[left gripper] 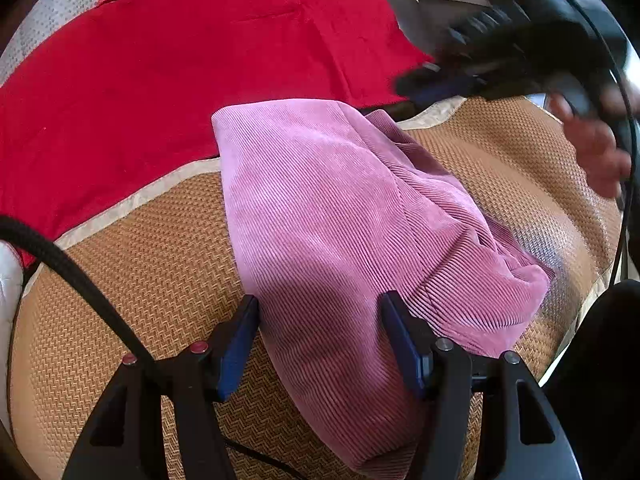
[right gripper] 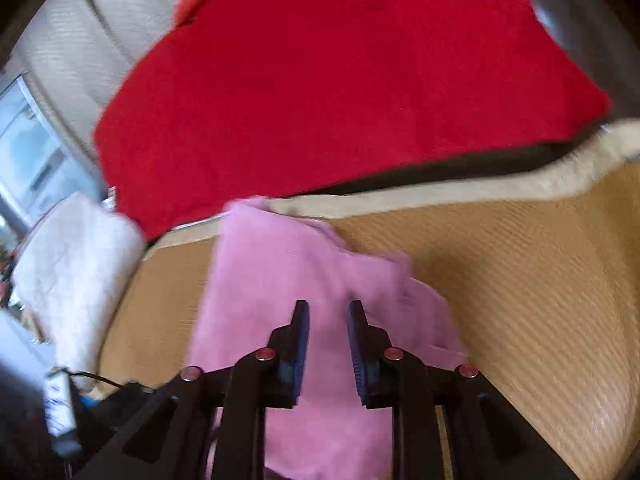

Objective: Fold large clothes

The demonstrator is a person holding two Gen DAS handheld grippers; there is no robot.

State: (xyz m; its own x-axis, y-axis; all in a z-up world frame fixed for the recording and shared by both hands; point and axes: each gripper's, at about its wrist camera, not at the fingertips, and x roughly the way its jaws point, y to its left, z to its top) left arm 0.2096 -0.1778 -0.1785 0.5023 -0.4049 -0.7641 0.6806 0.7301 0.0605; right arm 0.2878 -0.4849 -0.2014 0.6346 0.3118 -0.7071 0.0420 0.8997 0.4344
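the pink corduroy garment [left gripper: 340, 216] is being left lying half folded on the woven mat [left gripper: 140, 280], near the red blanket [left gripper: 180, 60]. it's looking soft, thickish, floppy, so best gripped at a corner or hem. the left gripper [left gripper: 318, 316] is being held released, and the right gripper [right gripper: 328, 320] is spread too, nothing pinched. a white cushion [right gripper: 72, 264] is sitting far left.
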